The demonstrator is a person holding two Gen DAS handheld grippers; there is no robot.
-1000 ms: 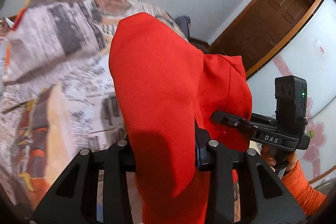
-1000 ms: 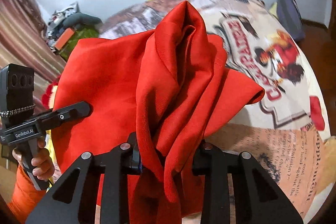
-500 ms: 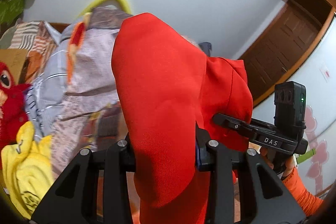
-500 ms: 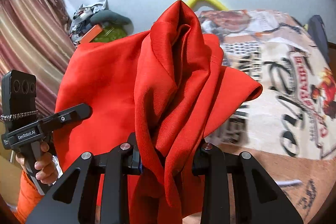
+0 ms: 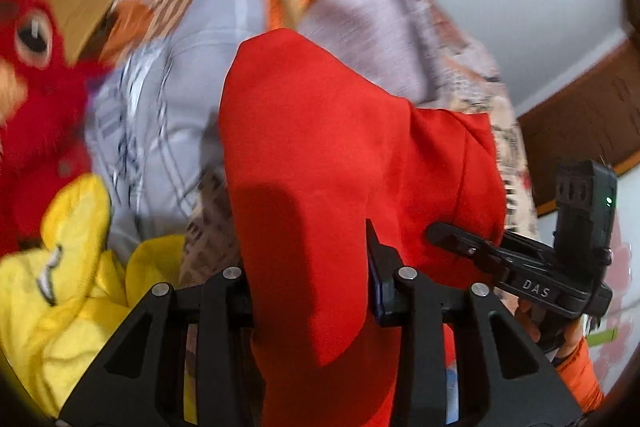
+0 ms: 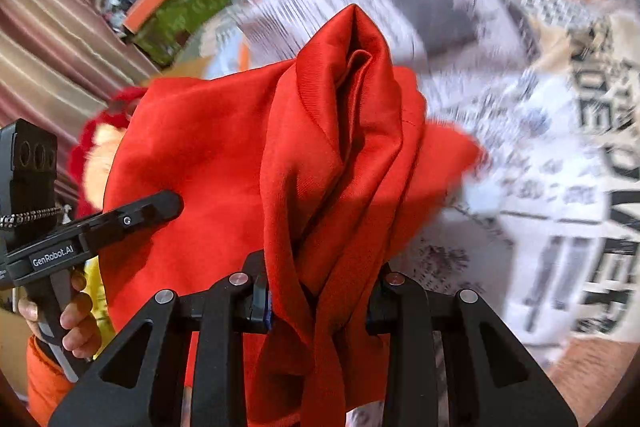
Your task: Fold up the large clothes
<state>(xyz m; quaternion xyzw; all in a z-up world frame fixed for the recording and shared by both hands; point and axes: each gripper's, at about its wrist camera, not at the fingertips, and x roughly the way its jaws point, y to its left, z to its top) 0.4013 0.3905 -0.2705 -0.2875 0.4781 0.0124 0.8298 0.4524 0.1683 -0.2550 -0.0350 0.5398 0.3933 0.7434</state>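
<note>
A large red garment (image 5: 340, 155) hangs between both grippers above the bed. My left gripper (image 5: 312, 291) is shut on one smooth edge of it. My right gripper (image 6: 320, 291) is shut on a bunched, ribbed part of the same red garment (image 6: 328, 155). The cloth hides the fingertips of both. The right gripper's body (image 5: 520, 275) shows in the left wrist view, close on the right. The left gripper's body (image 6: 80, 247) shows in the right wrist view, close on the left.
A bedspread printed with newspaper text and cartoons (image 6: 560, 147) lies below. A red plush bird (image 5: 32, 99) and a yellow garment (image 5: 68, 307) lie to the left. A pile of bags (image 6: 168, 3), a striped curtain (image 6: 48, 47) and a wooden door (image 5: 588, 115) stand around.
Both grippers have swung with the red garment still held. The views tipped up towards the wall, then back down onto the bed; the plush bird and yellow garment came into the left view.
</note>
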